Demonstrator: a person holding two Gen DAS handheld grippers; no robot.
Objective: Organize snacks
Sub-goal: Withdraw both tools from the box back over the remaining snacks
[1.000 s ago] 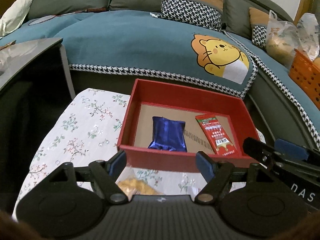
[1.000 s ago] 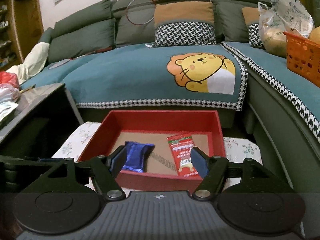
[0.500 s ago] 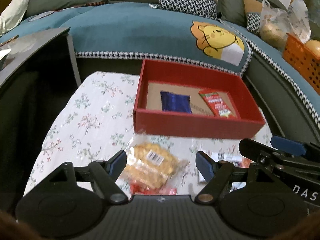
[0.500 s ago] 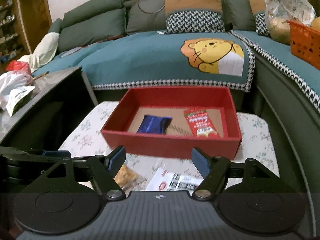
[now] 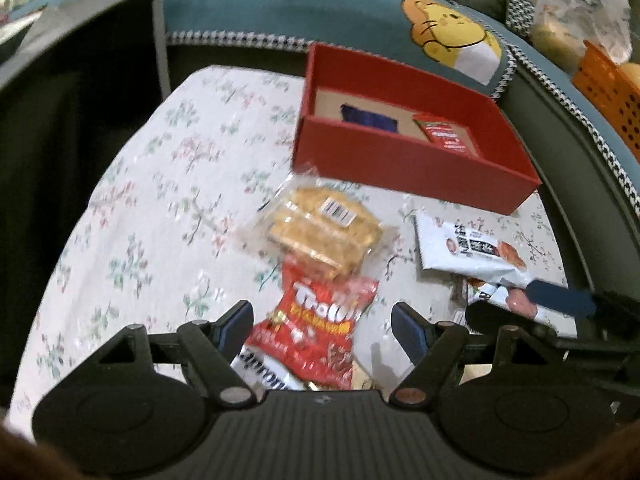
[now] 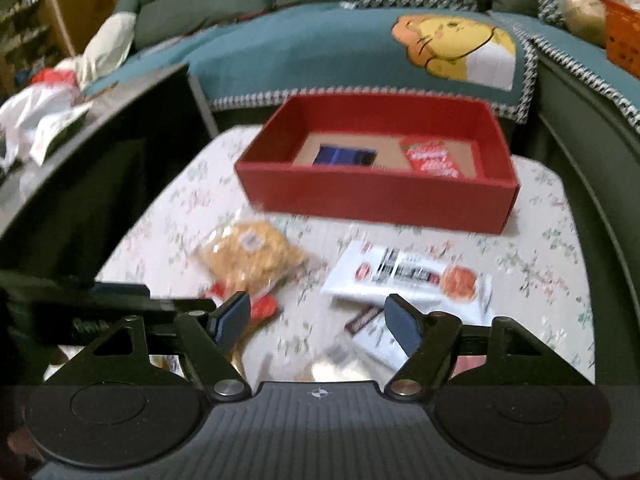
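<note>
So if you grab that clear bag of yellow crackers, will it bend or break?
The cracker bag looks thin and crinkly, so the wrapper probably flops. The crackers inside seem stiff and may crack if squeezed. It likely weighs little.

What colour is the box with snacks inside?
Red box, clearest in the right wrist view.

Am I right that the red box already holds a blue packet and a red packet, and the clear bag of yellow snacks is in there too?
Not quite. The clear bag of yellow snacks lies on the floral cloth outside the red box, as the left wrist view shows.
</note>
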